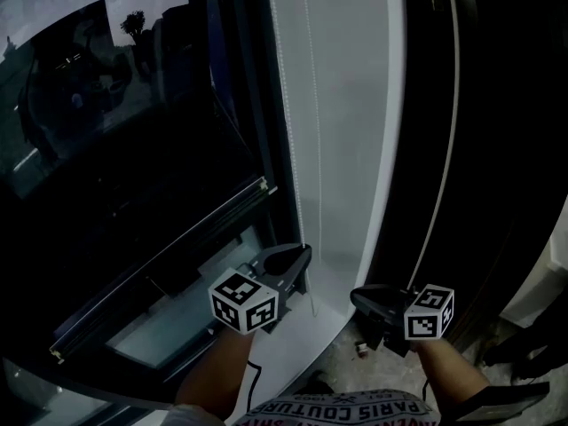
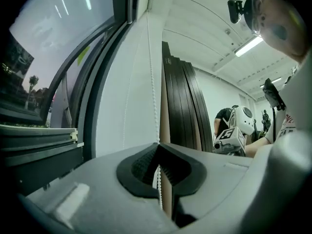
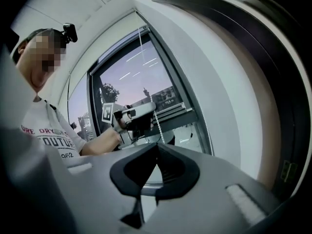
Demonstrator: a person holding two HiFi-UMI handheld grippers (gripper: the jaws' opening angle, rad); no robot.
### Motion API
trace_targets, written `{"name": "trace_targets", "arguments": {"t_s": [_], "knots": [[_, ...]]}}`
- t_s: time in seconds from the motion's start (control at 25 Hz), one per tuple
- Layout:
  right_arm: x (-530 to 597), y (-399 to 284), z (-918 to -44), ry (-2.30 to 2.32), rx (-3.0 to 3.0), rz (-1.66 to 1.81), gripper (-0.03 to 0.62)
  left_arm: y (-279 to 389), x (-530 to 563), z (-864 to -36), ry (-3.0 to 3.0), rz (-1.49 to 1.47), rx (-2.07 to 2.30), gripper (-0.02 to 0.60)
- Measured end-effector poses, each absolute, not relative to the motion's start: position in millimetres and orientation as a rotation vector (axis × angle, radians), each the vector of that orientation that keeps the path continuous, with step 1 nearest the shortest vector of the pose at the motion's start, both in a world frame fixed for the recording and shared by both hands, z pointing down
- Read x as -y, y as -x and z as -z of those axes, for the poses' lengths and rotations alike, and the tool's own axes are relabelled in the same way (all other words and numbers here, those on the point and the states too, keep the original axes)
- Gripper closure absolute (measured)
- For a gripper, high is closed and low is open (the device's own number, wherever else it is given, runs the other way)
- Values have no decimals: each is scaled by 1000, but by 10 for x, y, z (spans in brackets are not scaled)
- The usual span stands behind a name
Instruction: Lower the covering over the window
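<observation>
A white bead chain [image 1: 310, 193] hangs down the white wall strip [image 1: 346, 131] right of the dark window [image 1: 133, 149]. My left gripper [image 1: 300, 256] is shut on this chain near its lower end; in the left gripper view the beads [image 2: 158, 179] run between the closed jaws [image 2: 158, 147]. The blind's bottom rail [image 1: 160, 269] lies low across the window, also seen as a pale rail [image 2: 39, 133]. My right gripper [image 1: 361, 296] hangs to the right of the chain, shut with nothing in it [image 3: 157, 147]. From the right gripper view I see the left gripper [image 3: 130, 117] holding the chain [image 3: 157, 126].
Dark vertical panels [image 1: 461, 149] stand right of the white strip, also seen as dark slats [image 2: 183, 106]. The window sill [image 1: 177, 327] runs below the rail. Another person [image 2: 226, 118] stands far back in the room. Small bits lie on the floor [image 1: 362, 349].
</observation>
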State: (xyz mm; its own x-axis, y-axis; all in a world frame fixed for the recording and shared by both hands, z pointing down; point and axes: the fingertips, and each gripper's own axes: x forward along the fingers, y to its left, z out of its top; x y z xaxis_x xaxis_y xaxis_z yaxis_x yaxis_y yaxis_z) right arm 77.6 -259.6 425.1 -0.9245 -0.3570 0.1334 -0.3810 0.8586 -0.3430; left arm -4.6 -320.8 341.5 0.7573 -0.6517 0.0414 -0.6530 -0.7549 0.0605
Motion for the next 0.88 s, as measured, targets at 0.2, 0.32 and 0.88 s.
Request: {"name": "trace_targets", "arguments": {"t_s": [0.2,0.32,0.88], "knots": [[2609,-629,-3836,-559,2993,-414,591,25,3090,-3556,-2865,-102,972,577],[2768,-551,-3484,-564,3055,-385,591,51,3161,-3596,-2850,-83,935,577],[3159,171,-2580,-518,3117,-57,480,90,3230,-3634,-2925,-96,816,575]]}}
